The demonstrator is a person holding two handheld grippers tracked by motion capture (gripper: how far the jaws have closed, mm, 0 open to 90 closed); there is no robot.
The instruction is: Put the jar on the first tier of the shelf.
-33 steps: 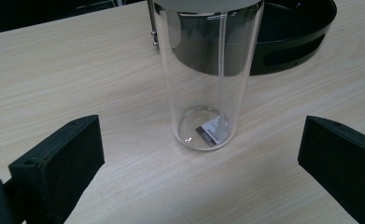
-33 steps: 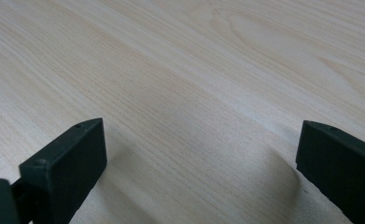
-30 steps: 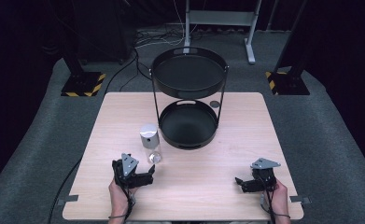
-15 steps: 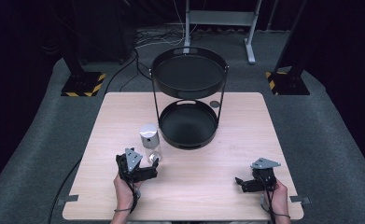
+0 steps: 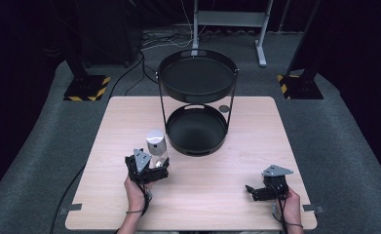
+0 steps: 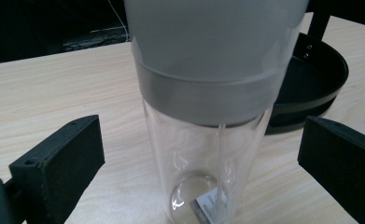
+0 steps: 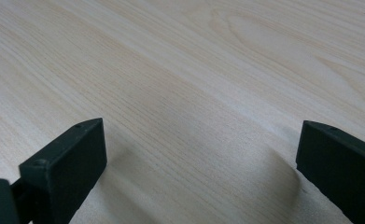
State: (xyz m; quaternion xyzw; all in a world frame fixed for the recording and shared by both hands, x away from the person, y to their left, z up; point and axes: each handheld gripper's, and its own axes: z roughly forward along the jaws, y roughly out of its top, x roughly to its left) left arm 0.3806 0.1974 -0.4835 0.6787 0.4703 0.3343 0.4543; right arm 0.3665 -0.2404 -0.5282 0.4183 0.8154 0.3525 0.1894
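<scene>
Glass bottle (image 6: 208,140), grey-capped, upright on wooden table (image 5: 217,204), left of black two-tier tray stand (image 5: 197,127); left gripper (image 5: 151,168) spread, jaws flanking bottle without touching; right gripper (image 5: 261,190) spread wide over bare tabletop, near right edge

Pretty dark room overall — black all around the back, with the light falling mostly on a pale wood-grain table (image 5: 256,195). It stands on grey carpet (image 5: 344,136). Two black stand bases with yellow-and-black hazard stripes (image 5: 85,88) sit on the floor left and right behind the table, cables (image 5: 144,46) snake across the carpet, and a grey metal frame (image 5: 229,19) stands at the back — its feet on the floor.
</scene>
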